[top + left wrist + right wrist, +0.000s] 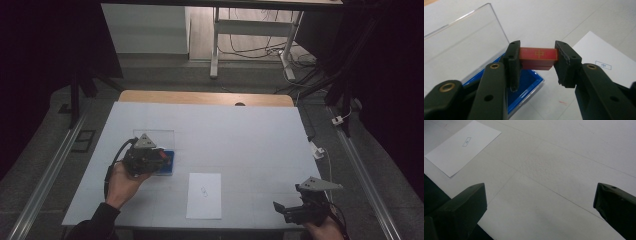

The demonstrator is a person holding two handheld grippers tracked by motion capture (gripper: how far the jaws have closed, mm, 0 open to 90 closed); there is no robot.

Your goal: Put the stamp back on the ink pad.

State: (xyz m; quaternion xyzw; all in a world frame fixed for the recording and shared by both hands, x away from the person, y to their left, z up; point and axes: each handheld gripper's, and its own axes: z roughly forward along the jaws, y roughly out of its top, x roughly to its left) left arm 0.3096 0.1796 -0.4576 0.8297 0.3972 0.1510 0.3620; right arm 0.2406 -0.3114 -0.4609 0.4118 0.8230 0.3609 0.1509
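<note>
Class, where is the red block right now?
The red block is clamped in the left gripper, just above the open blue case, left of the white sheet.

Upright clear lid point(464, 42) walls the far side of blue box point(529, 87), paper sheet point(204, 195) lying flat nearby, white table point(250, 140) bare elsewhere

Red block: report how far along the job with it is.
Done: the box lies with its clear lid open, and the left gripper is shut on the red block, held just above the blue tray. In hand: carrying the block. Left, probably: setting it on the sheet, perhaps on its small printed mark. The right gripper waits open at the table's near edge.
</note>
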